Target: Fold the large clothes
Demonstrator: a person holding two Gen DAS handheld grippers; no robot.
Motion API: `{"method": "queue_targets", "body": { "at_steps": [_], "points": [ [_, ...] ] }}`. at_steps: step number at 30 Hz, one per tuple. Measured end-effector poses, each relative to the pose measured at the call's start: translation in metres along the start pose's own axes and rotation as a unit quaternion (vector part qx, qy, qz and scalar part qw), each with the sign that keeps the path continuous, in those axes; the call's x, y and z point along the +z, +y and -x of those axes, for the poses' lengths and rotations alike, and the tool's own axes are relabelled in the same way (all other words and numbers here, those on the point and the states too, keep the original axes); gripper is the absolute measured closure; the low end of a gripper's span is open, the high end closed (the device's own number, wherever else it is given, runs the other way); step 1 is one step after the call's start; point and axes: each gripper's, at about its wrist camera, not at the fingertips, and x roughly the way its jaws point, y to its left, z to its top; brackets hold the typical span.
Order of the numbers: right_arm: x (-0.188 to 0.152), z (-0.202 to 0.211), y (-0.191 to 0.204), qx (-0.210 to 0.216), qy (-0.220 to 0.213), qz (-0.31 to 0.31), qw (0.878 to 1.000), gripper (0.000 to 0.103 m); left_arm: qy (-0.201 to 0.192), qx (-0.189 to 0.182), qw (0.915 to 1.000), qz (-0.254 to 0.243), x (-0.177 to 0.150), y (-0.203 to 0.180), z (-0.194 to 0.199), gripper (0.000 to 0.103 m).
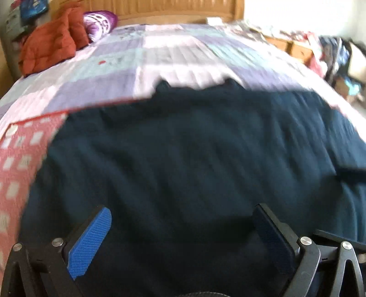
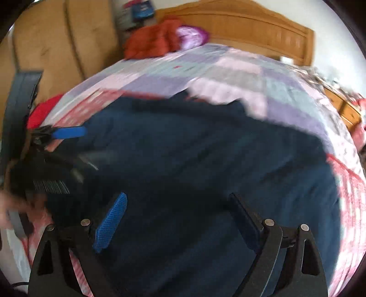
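A large dark navy garment (image 1: 194,148) lies spread flat on the bed; it also fills the right wrist view (image 2: 205,160). My left gripper (image 1: 183,219) is open and empty, hovering over the garment's near part. My right gripper (image 2: 178,208) is open and empty above the same cloth. The left gripper's blue fingertip (image 2: 68,133) shows at the left edge of the right wrist view, over the garment's left side. Both views are motion-blurred.
The bed has a purple, white and teal patchwork quilt (image 1: 160,57) with a red-and-white border (image 1: 20,160). An orange-red jacket (image 1: 50,43) and a purple bundle (image 1: 100,21) lie by the wooden headboard (image 2: 251,29). Clutter sits on the right (image 1: 331,57).
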Motion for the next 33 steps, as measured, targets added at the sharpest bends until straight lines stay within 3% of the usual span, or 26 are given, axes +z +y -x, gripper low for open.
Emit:
{"method": "queue_targets", "body": {
  "at_steps": [3,6,9,10,13,15,19,23,25,26,27,28,29,30,33],
  "points": [
    [-0.041,0.006,0.000,-0.036,-0.001,0.040,0.999,0.011,-0.016,0.021,0.9996,0.013,-0.037,0.012,0.004,0.000],
    [-0.075,0.022,-0.050,-0.088,-0.005,0.023,0.996,0.011,-0.027,0.066,0.9975,0.001,-0.049,0.042,0.004,0.000],
    [-0.102,0.045,-0.121,-0.129,-0.004,-0.059,0.990,0.011,-0.019,0.080,0.9958,0.039,-0.056,0.091,0.004,0.000],
    [-0.111,0.053,-0.146,-0.132,-0.003,-0.101,0.986,0.006,-0.018,0.079,0.9960,0.036,-0.057,0.099,0.005,0.000],
    [-0.151,0.067,-0.210,-0.170,0.027,-0.208,0.963,0.005,-0.016,0.093,0.9953,0.022,-0.059,0.114,0.009,0.000],
    [-0.172,0.075,-0.230,-0.199,0.044,-0.251,0.946,0.005,-0.014,0.114,0.9931,0.023,-0.060,0.119,0.011,0.000],
    [-0.177,0.081,-0.222,-0.217,0.054,-0.230,0.947,0.005,0.007,0.145,0.9851,0.092,-0.074,0.146,0.021,0.000],
    [-0.172,0.090,-0.223,-0.230,0.048,-0.261,0.936,0.005,0.055,0.128,0.9790,0.149,-0.092,0.171,0.010,0.000],
    [-0.164,0.105,-0.208,-0.231,0.009,-0.252,0.940,0.005,0.049,0.139,0.9799,0.134,-0.091,0.169,0.013,0.000],
    [-0.162,0.111,-0.194,-0.216,-0.018,-0.223,0.951,0.005,0.053,0.141,0.9804,0.127,-0.092,0.167,0.011,0.000],
    [-0.163,0.104,-0.185,-0.217,-0.007,-0.199,0.956,0.005,0.062,0.136,0.9808,0.126,-0.093,0.167,0.007,0.000],
    [-0.171,0.084,-0.184,-0.211,0.053,-0.196,0.956,0.005,0.071,0.130,0.9805,0.130,-0.095,0.170,0.005,0.000],
    [-0.181,0.073,-0.190,-0.187,0.084,-0.219,0.954,0.005,0.082,0.122,0.9795,0.138,-0.095,0.174,0.001,0.000],
    [-0.188,0.073,-0.195,-0.177,0.082,-0.248,0.949,0.005,0.089,0.119,0.9788,0.141,-0.092,0.177,0.001,0.000],
    [-0.183,0.093,-0.184,-0.212,0.051,-0.257,0.941,0.005,0.082,0.137,0.9774,0.138,-0.083,0.175,0.018,0.000]
  ]
}}
